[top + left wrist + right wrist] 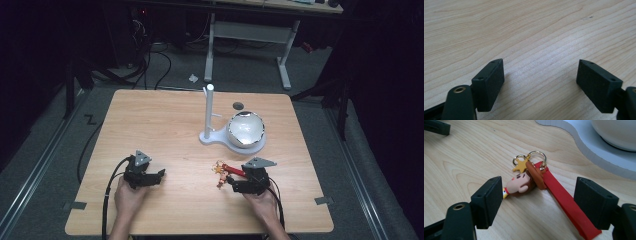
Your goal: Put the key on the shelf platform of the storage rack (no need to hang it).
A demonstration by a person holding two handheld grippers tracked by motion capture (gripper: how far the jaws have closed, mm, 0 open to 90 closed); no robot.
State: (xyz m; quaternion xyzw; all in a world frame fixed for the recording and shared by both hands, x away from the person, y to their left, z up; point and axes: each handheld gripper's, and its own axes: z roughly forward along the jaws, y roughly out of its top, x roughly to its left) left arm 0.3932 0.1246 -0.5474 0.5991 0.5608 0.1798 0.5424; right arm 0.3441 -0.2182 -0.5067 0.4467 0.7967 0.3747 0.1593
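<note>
The little cowboy doll keychain with a brown hat, gold star and long red strap (pixel 531 181) lies flat on the light wooden table (pixel 165 125), just in front of the right gripper (pixel 231 183). That gripper has its black jaws wide apart and grips nothing; the doll's head and part of the red strap lie between them, with one pad close beside the head.

It looks like the job now is to grab the keychain. To do it well, slide the jaws low along the wood so one pad comes to each side, then squeeze gently in the middle, not on the thin gold rings.

The left gripper (pixel 156 176) rests well away to the side, jaws wide apart, with only bare wood between them.

The right gripper view shows the tiny star and rings. The high view shows the white stand with a tall post (pixel 209 117) and the shiny round bowl (pixel 245 129) behind
</note>
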